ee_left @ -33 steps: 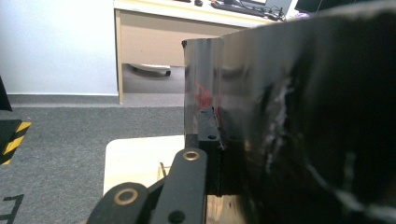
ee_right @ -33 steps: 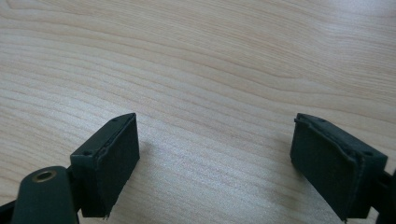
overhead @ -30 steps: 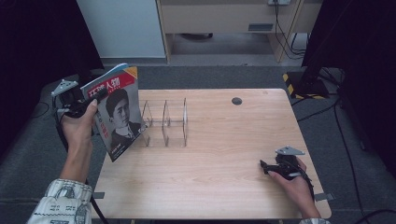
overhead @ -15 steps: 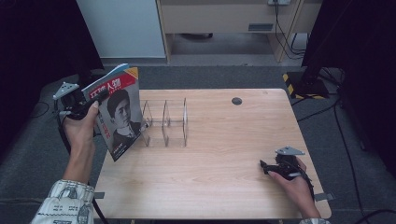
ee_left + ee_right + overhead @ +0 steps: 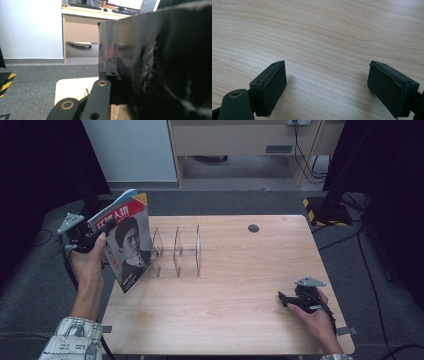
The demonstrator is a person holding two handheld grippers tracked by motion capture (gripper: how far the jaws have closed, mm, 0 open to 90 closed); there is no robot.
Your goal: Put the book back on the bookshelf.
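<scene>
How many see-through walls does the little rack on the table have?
3 clear dividers stand in the rack: one at its left beside the magazine, one in the middle, one at its right. The magazine may hide another.

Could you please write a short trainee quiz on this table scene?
1. True or false: the left tongs are shut on the magazine.
2. Where does the magazine's lower edge sit: A) at the rack's left end, B) by the right tongs, C) on the floor?
3. What is between the right tongs' pads?

Key: 1 true. 2 A. 3 Nothing; they stand open over the bare table.
</scene>
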